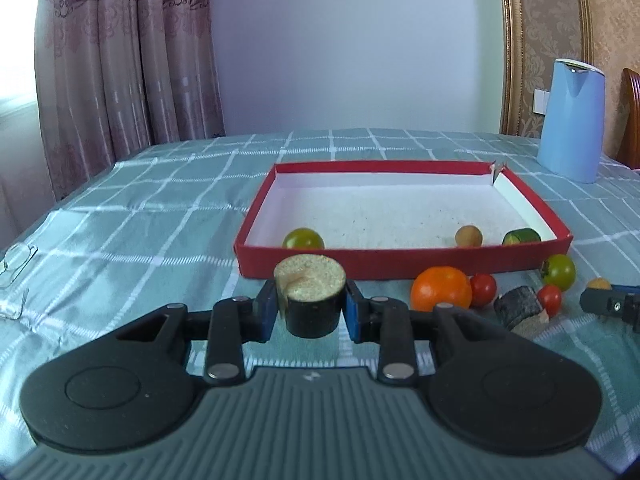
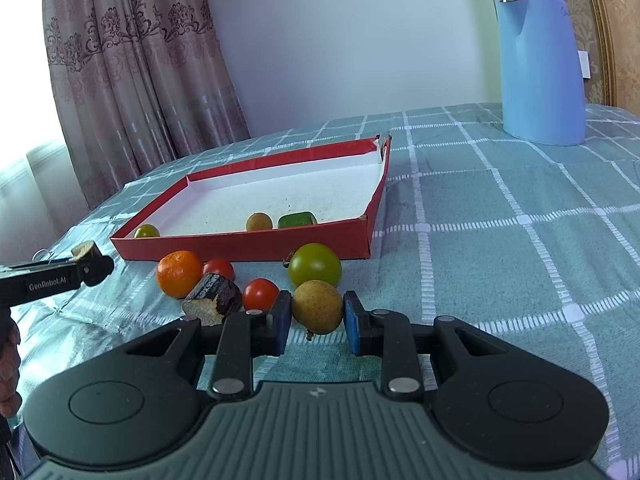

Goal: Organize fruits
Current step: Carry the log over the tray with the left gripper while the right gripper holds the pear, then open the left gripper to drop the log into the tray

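Big checked green tablecloth [image 2: 500, 240] covers the table, with a tall blue kettle [image 2: 540, 68] standing at the far right. Next down in size is the shallow red box [image 1: 400, 268], white inside, holding a green tomato [image 1: 303, 239] in its near left corner plus a small tan longan [image 1: 469, 236] and a green cucumber chunk [image 1: 521, 236] near the right.

Just in front of the box sits the loose pile: an orange [image 2: 179, 273], a bigger green tomato [image 2: 315, 265], a dark cut chunk [image 2: 214, 299], and two cherry tomatoes [image 2: 260, 294] around it.

The left gripper [image 1: 310, 310] is clamped on a dark cylinder piece [image 1: 310, 300] with a pale cut top, held up off the cloth just short of the box. The right gripper [image 2: 317, 320] has its blue pads either side of a tan longan [image 2: 317, 306] on the cloth, pretty much touching it, but can't tell if it's truly squeezing.
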The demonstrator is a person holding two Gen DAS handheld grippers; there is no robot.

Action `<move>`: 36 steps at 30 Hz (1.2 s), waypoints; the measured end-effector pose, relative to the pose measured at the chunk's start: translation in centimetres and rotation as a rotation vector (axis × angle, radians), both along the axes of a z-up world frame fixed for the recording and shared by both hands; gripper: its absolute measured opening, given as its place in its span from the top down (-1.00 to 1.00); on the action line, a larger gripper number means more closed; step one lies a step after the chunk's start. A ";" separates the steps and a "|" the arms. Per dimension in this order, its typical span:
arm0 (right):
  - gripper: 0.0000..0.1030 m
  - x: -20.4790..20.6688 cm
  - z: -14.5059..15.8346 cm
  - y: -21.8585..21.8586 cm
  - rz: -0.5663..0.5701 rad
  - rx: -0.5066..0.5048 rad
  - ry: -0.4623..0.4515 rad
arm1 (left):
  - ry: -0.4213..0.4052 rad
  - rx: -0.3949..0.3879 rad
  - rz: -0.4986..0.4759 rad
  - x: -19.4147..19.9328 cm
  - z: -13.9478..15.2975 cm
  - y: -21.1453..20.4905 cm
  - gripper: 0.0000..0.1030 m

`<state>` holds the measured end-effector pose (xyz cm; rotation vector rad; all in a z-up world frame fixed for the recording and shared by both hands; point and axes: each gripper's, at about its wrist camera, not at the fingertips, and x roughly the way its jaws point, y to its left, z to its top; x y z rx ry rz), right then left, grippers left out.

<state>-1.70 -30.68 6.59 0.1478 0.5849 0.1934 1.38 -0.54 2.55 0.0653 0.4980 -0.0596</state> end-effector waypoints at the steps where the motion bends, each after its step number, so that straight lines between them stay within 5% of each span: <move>1: 0.47 0.0 0.0 0.0 0.001 0.001 0.002 | -0.003 -0.001 -0.001 0.1 0.1 -0.1 0.41; 15: 0.47 0.4 -0.3 -0.3 0.007 0.026 0.021 | -0.045 0.007 0.015 6.7 2.8 0.1 0.41; 24: 0.47 0.7 -0.5 -0.9 0.012 0.066 0.039 | 0.041 -0.007 0.045 11.6 1.5 1.3 0.41; 27: 0.47 0.7 -0.5 -0.9 0.014 0.074 0.038 | 0.049 0.001 0.050 11.7 0.8 1.5 0.17; 36: 0.47 0.7 -0.5 -1.0 0.010 0.074 0.034 | -0.021 -0.027 0.028 6.2 1.9 2.3 -0.01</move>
